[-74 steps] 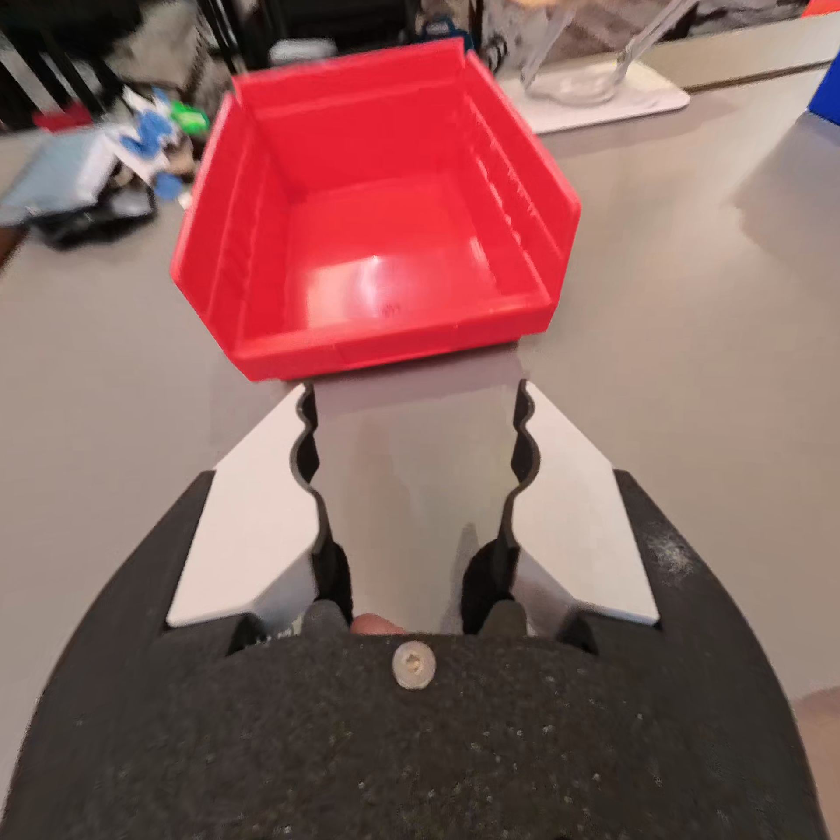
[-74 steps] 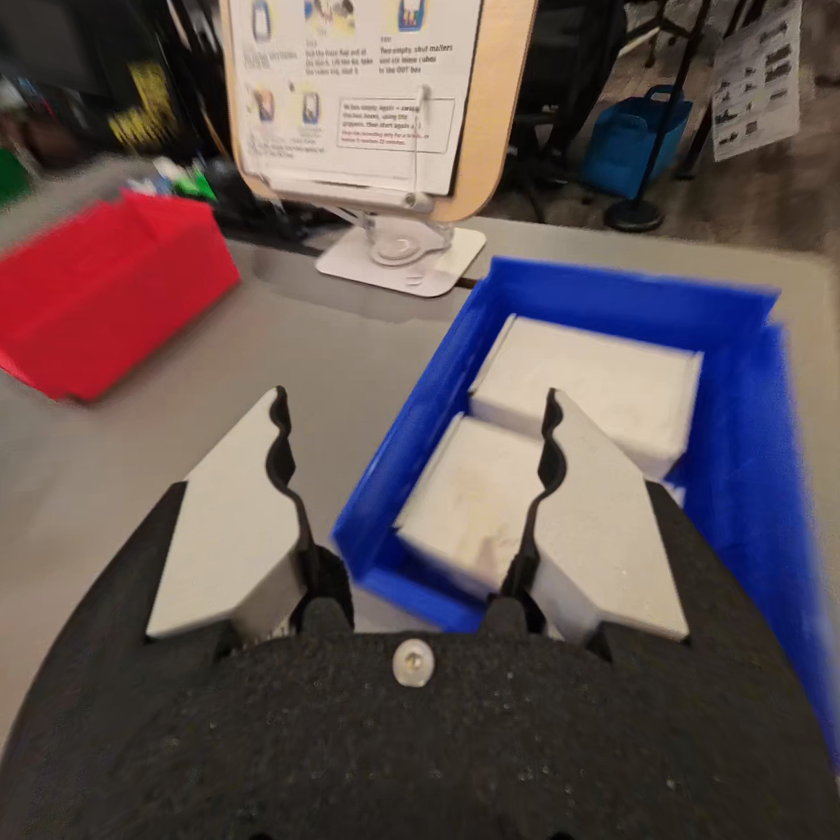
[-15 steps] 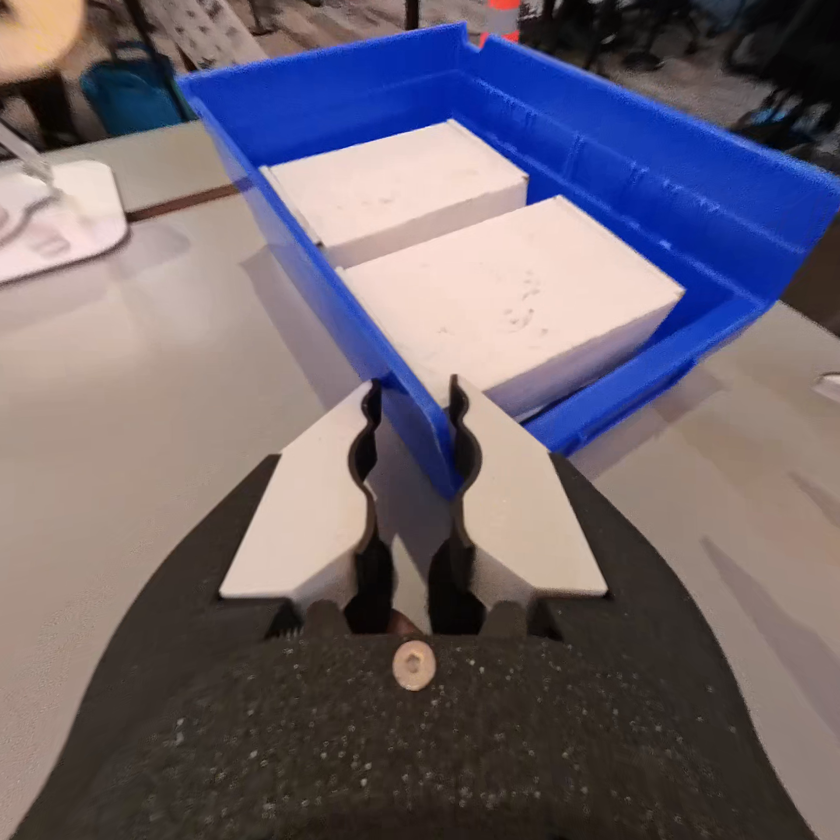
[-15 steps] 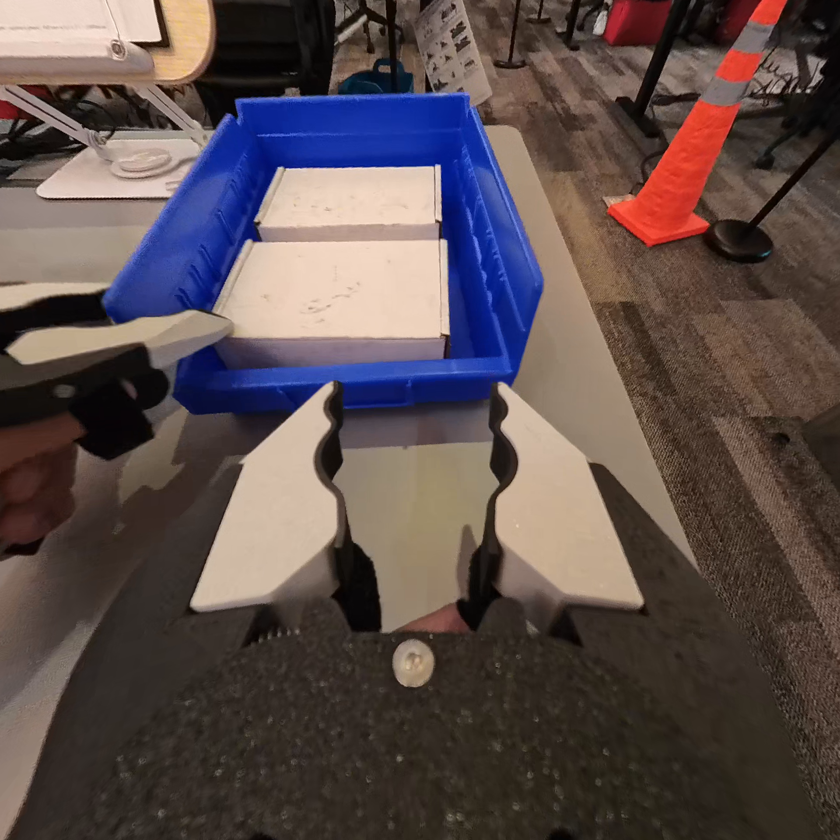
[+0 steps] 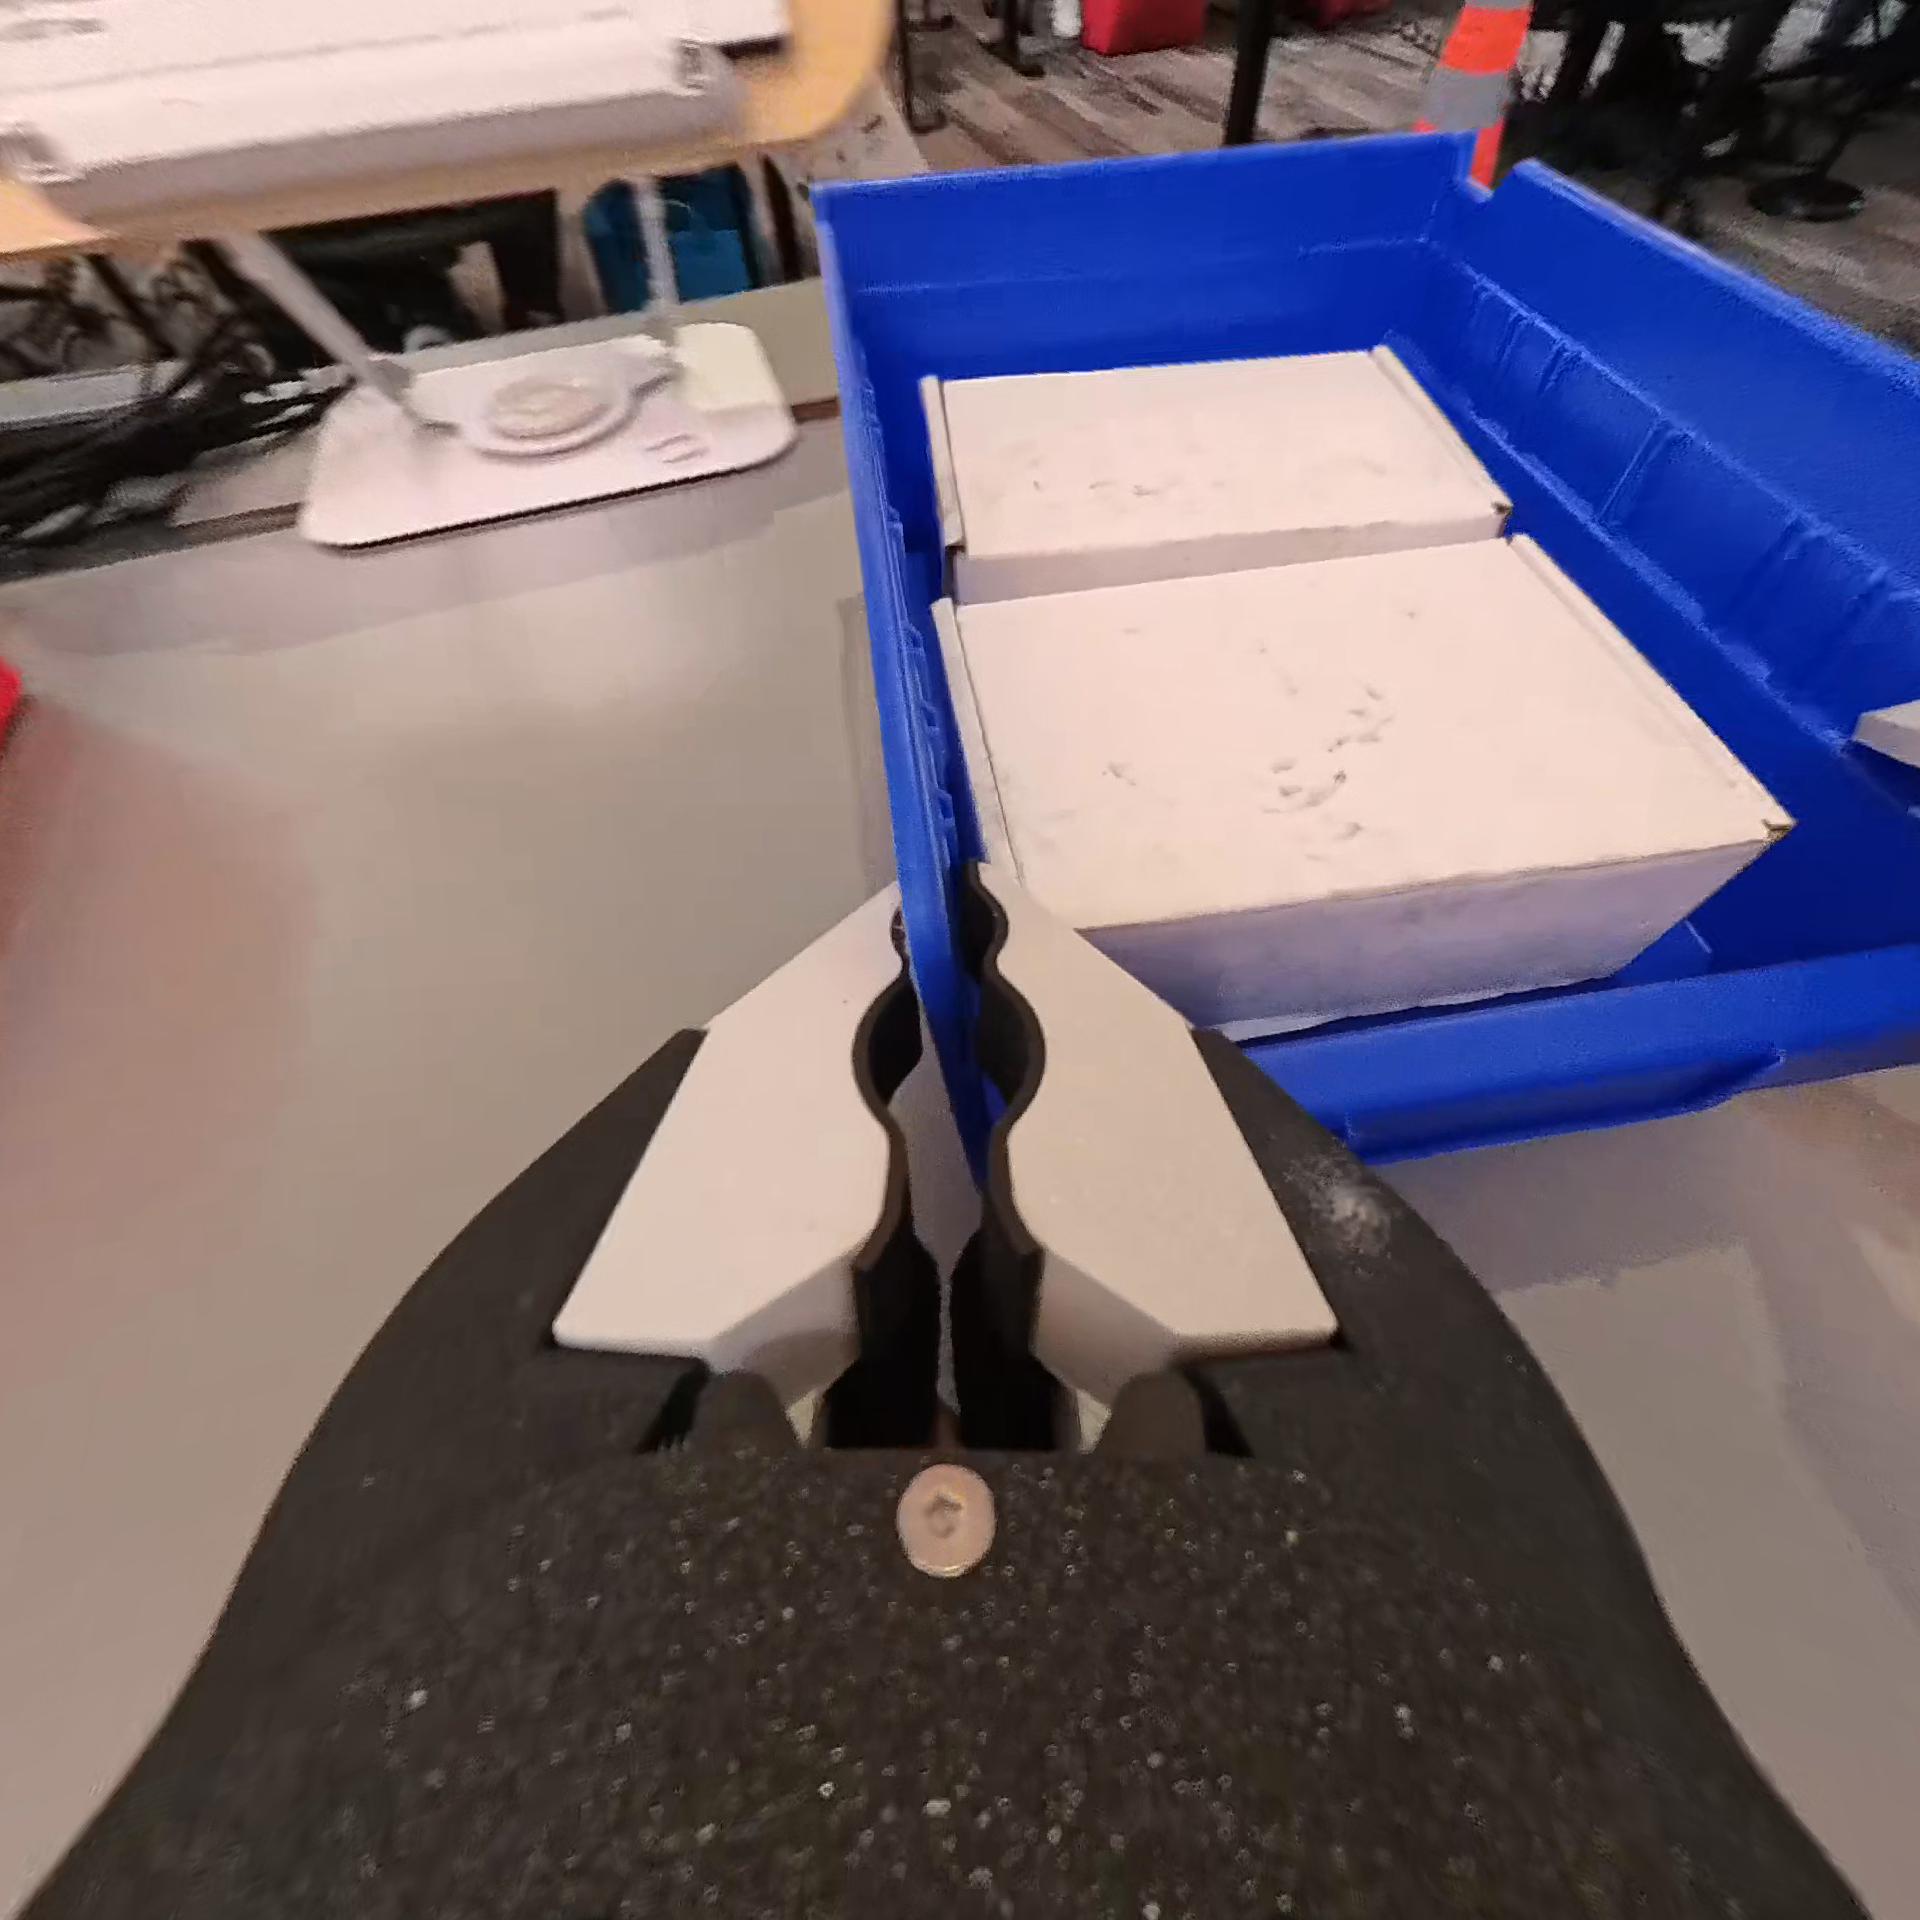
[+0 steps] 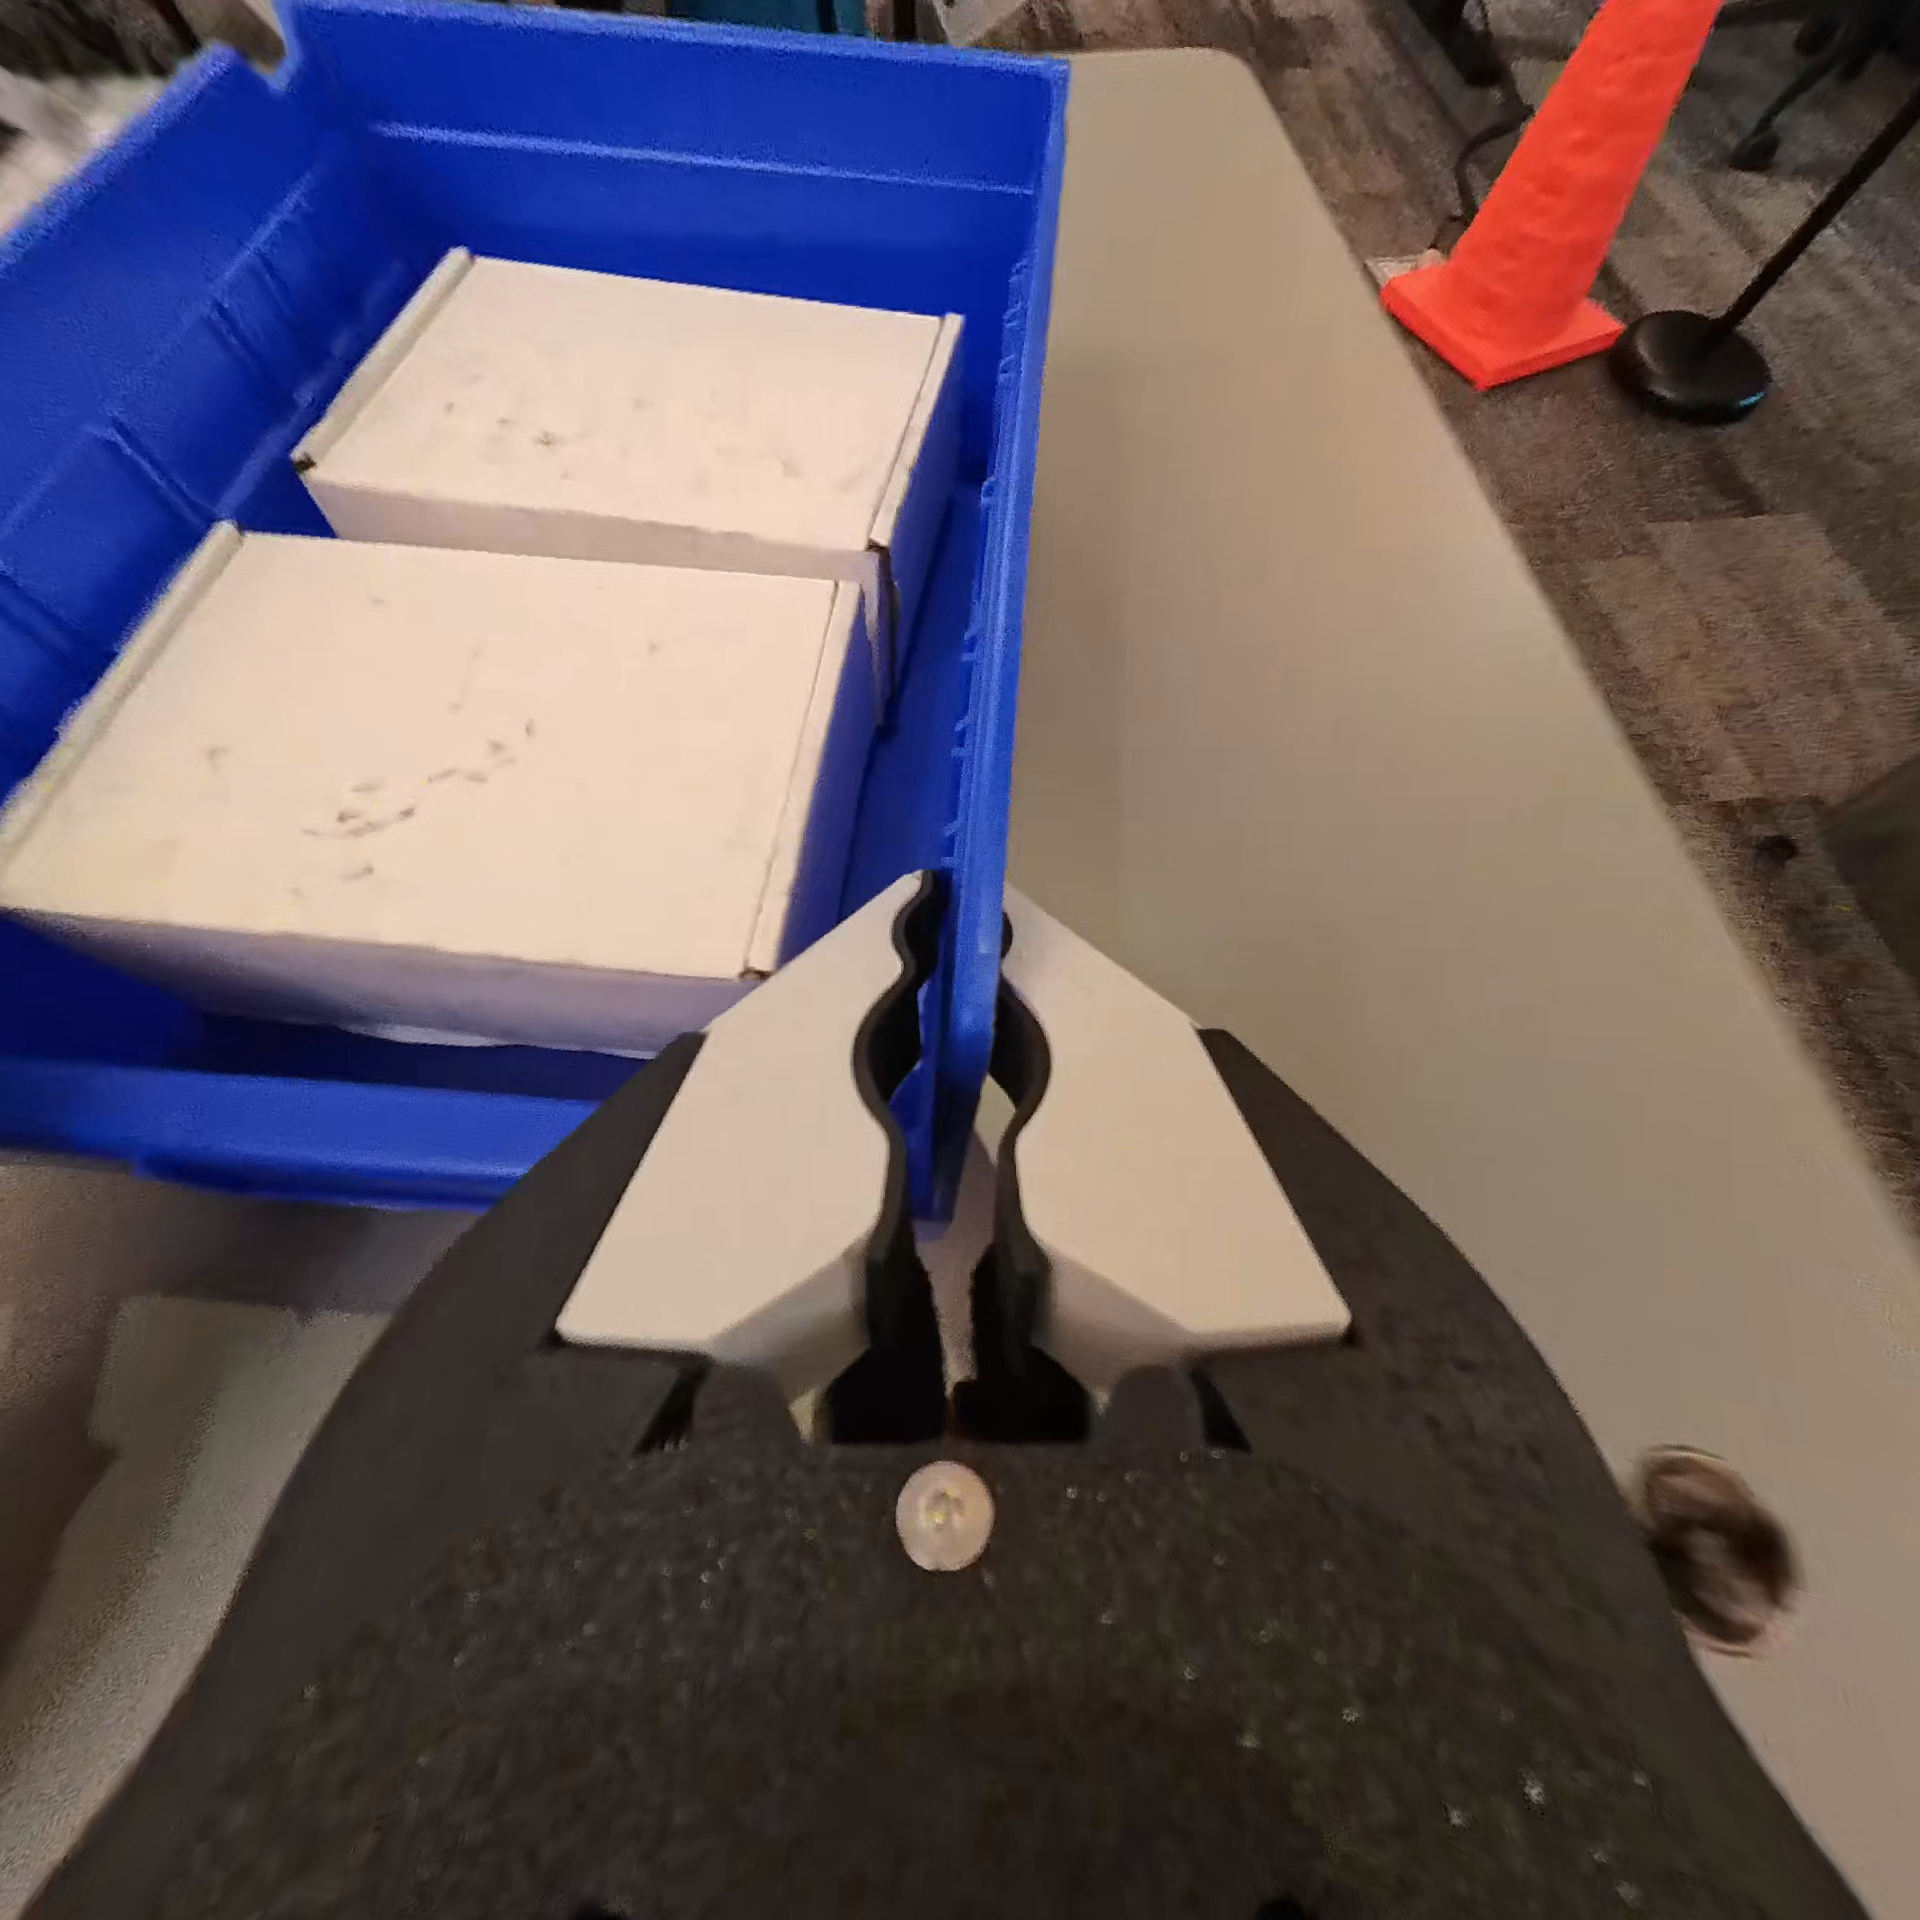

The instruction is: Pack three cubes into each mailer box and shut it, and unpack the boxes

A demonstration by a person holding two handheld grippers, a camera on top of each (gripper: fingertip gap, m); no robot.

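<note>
A blue bin (image 5: 1621,343) stands on the grey table and holds two shut white mailer boxes, a near one (image 5: 1320,748) and a far one (image 5: 1205,457). My left gripper (image 5: 933,914) is shut on the bin's left wall near its front corner. In the right wrist view the same bin (image 6: 644,145) holds the near box (image 6: 416,748) and the far box (image 6: 644,416). My right gripper (image 6: 966,904) is shut on the bin's right wall near its front corner. No cubes are in view.
A white stand base (image 5: 551,436) with a tilted board stands on the table at the back left. A blurred red shape (image 5: 8,696) shows at the left edge. An orange cone (image 6: 1558,187) and a black pole base (image 6: 1694,364) stand on the floor past the table's right edge. Some 20 cm of space lies between my two pairs of fingers.
Both grippers have moved from the red bin and table to the blue bin. They have closed onto its side walls, the left on the left wall, the right on the right wall.
</note>
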